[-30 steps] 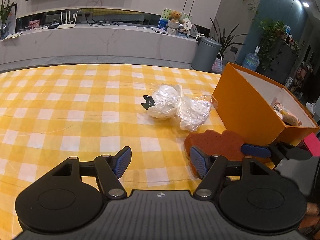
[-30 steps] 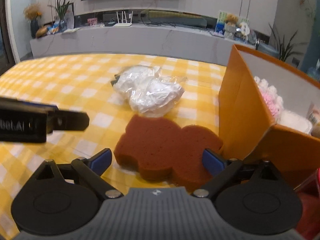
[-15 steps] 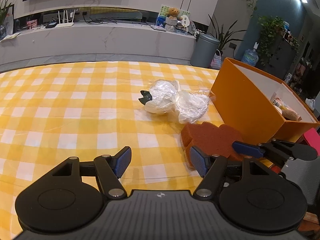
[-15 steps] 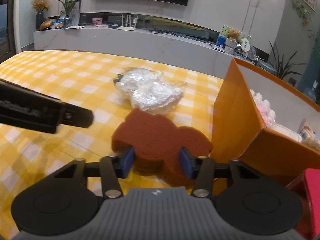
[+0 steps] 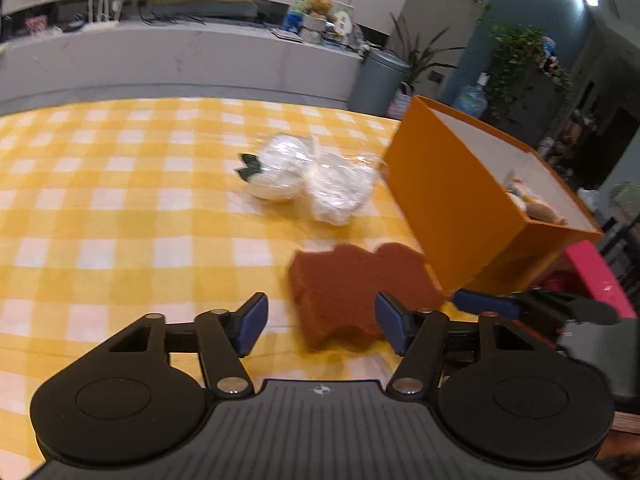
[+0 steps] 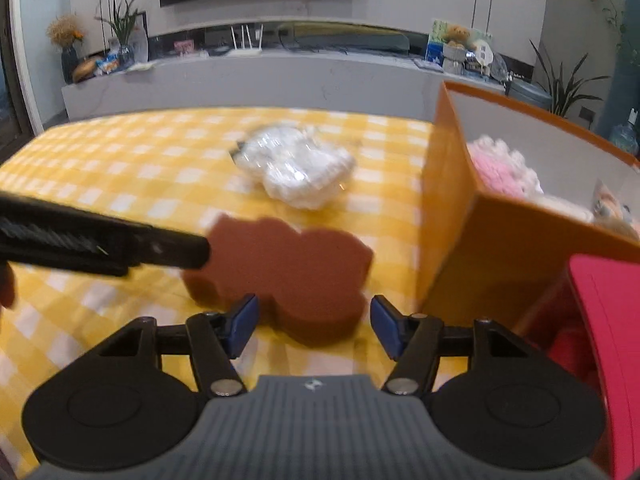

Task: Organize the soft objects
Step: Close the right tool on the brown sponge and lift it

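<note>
— Yellow checked tablecloth point(image 6: 120, 168): what is seen on it?
— A brown sponge point(image 6: 288, 264) lies flat, just left of the orange box point(image 6: 472, 248).
— And the claws?
— The right gripper point(image 6: 312, 322), just reopened, is spread near it, untouching. The left gripper point(image 5: 320, 320), narrowing slightly, is spread, empty.

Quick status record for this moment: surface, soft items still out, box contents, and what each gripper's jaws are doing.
surface: yellow checked tablecloth
brown sponge: lying flat beside the orange box, not yet inside
white plastic-wrapped bundle: on the cloth beyond the sponge, untouched
box contents: pink fluffy item and other items, blurred
right gripper: jaws have just been opening, pads clear of the sponge's near edge
left gripper: jaws have just been closing, still open, nothing gripped
</note>
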`<state>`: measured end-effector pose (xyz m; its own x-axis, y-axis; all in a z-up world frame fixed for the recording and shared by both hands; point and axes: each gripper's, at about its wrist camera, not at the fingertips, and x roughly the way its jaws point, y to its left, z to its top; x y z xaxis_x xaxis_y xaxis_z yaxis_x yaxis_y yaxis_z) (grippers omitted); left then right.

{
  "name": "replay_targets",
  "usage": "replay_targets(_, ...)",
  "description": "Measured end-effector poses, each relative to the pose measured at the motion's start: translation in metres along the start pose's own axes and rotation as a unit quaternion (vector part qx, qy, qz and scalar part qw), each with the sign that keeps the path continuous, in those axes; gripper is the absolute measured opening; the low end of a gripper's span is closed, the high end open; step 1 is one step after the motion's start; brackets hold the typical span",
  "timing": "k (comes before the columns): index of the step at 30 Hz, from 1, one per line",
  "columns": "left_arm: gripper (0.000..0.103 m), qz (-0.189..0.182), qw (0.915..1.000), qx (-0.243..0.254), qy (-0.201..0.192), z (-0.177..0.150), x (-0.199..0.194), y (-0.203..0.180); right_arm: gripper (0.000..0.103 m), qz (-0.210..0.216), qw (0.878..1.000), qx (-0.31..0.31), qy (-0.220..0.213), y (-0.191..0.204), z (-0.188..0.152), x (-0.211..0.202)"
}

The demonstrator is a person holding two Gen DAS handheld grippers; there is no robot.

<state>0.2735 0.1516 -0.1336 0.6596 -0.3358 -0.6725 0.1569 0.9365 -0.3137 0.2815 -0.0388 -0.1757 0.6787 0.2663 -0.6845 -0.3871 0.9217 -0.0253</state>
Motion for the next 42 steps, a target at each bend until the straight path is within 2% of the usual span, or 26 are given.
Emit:
replay_targets(2, 0.07, -0.005, 1.0, 0.005, 0.004, -0.002, 0.001, -0.003, 0.061, -0.003, 1.0, -0.019, 0.0, -0.003, -0.003, 0.006)
replay_targets(3, 0.065, -0.006, 0.9999, 0.009, 0.009, -0.002, 0.002, -0.005, 0.06, -0.002, 1.0, -0.027, 0.0, -0.004, -0.002, 0.009)
replay_targets(4, 0.062, -0.006, 0.9998, 0.01, 0.013, -0.004, 0.002, -0.006, 0.055, 0.003, 0.999, -0.032, 0.001, -0.005, -0.003, 0.011)
replay_targets(5, 0.062, -0.005, 0.9998, 0.01, 0.018, -0.005, 0.003, -0.007, 0.047, 0.009, 0.999, -0.034, 0.0, -0.005, -0.003, 0.011)
replay_targets(8, 0.062, -0.006, 0.9995, 0.013, 0.027, -0.008, 0.005, -0.01, 0.042, 0.024, 0.999, -0.04, 0.002, 0.002, -0.005, 0.006)
replay_targets(11, 0.062, 0.009, 0.9995, 0.014, 0.027, -0.009, 0.003, -0.01, 0.039, 0.043, 0.998, -0.043, 0.006, 0.015, -0.008, -0.003)
replay_targets(14, 0.062, 0.003, 0.9995, -0.014, 0.027, -0.012, -0.001, -0.002, 0.037, 0.091, 0.995, -0.041, 0.01, 0.028, -0.016, -0.014)
replay_targets(16, 0.062, 0.013, 0.9995, -0.02, 0.023, -0.012, -0.003, 0.002, 0.036, 0.093, 0.993, -0.068, 0.007, 0.038, -0.019, -0.02)
replay_targets(18, 0.062, 0.017, 0.9994, -0.028, 0.014, -0.01, -0.007, 0.005, 0.042, 0.076, 0.993, -0.088, -0.004, 0.039, -0.019, -0.022)
replay_targets(20, 0.062, 0.01, 0.9992, -0.037, 0.007, -0.009, -0.011, 0.008, 0.074, 0.06, 0.994, -0.086, -0.009, 0.033, -0.015, -0.022)
replay_targets(22, 0.062, 0.012, 0.9992, -0.036, 0.007, -0.009, -0.013, 0.01, 0.09, 0.063, 0.995, -0.077, -0.008, 0.023, -0.007, -0.018)
replay_targets(27, 0.062, 0.041, 0.9987, -0.03, 0.012, -0.011, -0.012, 0.011, 0.094, 0.089, 0.988, -0.129, -0.006, 0.019, 0.009, 0.002)
replay_targets(31, 0.062, 0.044, 0.9984, -0.035, 0.01, -0.009, -0.013, 0.014, 0.094, 0.113, 0.979, -0.167, 0.004, 0.026, 0.015, 0.021)
replay_targets(36, 0.062, 0.043, 0.9985, -0.033, 0.009, -0.008, -0.012, 0.016, 0.093, 0.128, 0.977, -0.171, 0.012, 0.027, 0.015, 0.036)
replay_targets(40, 0.062, 0.042, 0.9987, -0.027, 0.007, -0.007, -0.011, 0.015, 0.076, 0.139, 0.977, -0.158, 0.028, 0.026, 0.017, 0.042)
replay_targets(42, 0.062, 0.04, 0.999, -0.022, 0.003, -0.007, -0.012, 0.013, 0.075, 0.141, 0.978, -0.152, 0.029, 0.027, 0.017, 0.04)
